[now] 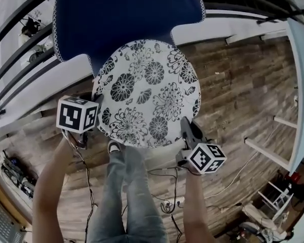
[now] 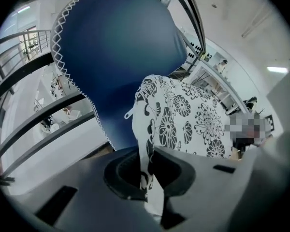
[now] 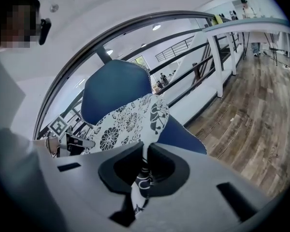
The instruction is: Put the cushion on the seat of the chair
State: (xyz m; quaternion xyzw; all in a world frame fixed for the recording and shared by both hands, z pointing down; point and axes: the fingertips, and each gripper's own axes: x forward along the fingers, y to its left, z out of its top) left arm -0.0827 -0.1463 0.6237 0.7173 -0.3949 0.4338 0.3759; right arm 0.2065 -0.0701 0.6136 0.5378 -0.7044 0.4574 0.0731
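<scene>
Wood-plank floor (image 1: 238, 85) is being viewed beneath the fingers (image 1: 188, 131) of the right gripper (image 1: 185, 121). Cables (image 1: 168, 204) and a shoe (image 1: 114, 147) are being seen lying on it behind those fingers; the blue chair (image 1: 126, 14) is being seen beyond them.

Seen from the head camera, the raised floral cushion (image 1: 147, 95) blocks the lower part of the blue chair (image 1: 126, 14), whose upper part runs off the frame's top edge. The left gripper (image 1: 95, 116) has its jaw tips out of sight behind its marker cube (image 1: 77, 114) and the cushion's rim. The person's forearms (image 1: 50, 186) and legs (image 1: 134, 201) are cut by the bottom edge. Clutter (image 1: 273, 204) at lower right is too small to identify.
</scene>
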